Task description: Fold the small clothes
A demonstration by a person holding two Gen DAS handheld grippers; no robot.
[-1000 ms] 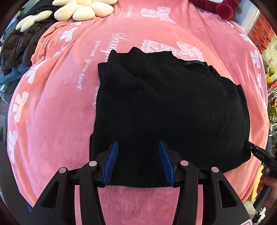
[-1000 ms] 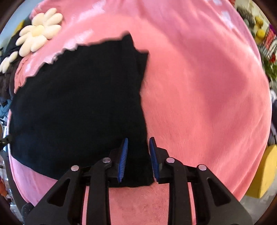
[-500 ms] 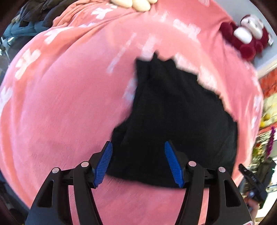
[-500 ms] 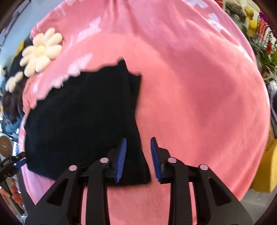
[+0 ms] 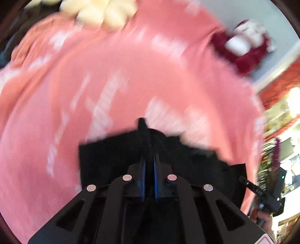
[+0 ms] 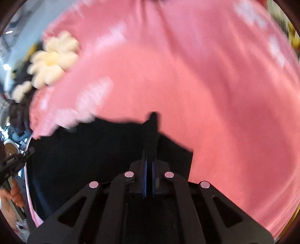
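Note:
A black garment (image 5: 105, 157) lies partly lifted over the pink blanket (image 5: 112, 78). My left gripper (image 5: 149, 159) is shut on its near left corner, and a tuft of black cloth sticks up past the blue pads. My right gripper (image 6: 149, 155) is shut on the near right corner of the same garment (image 6: 84, 150), which spreads away to the left in the right wrist view. The right gripper also shows at the right edge of the left wrist view (image 5: 262, 195). Both views are blurred by motion.
The pink blanket (image 6: 206, 84) covers the whole bed. A cream flower cushion (image 6: 52, 60) lies at the far left, also in the left wrist view (image 5: 101, 11). A red and white plush toy (image 5: 245, 47) sits far right. Dark clothes (image 6: 18, 112) lie by the left edge.
Both grippers have closed from open onto the near corners of the black garment. They have lifted those corners and moved forward, so the garment now takes up less of each view.

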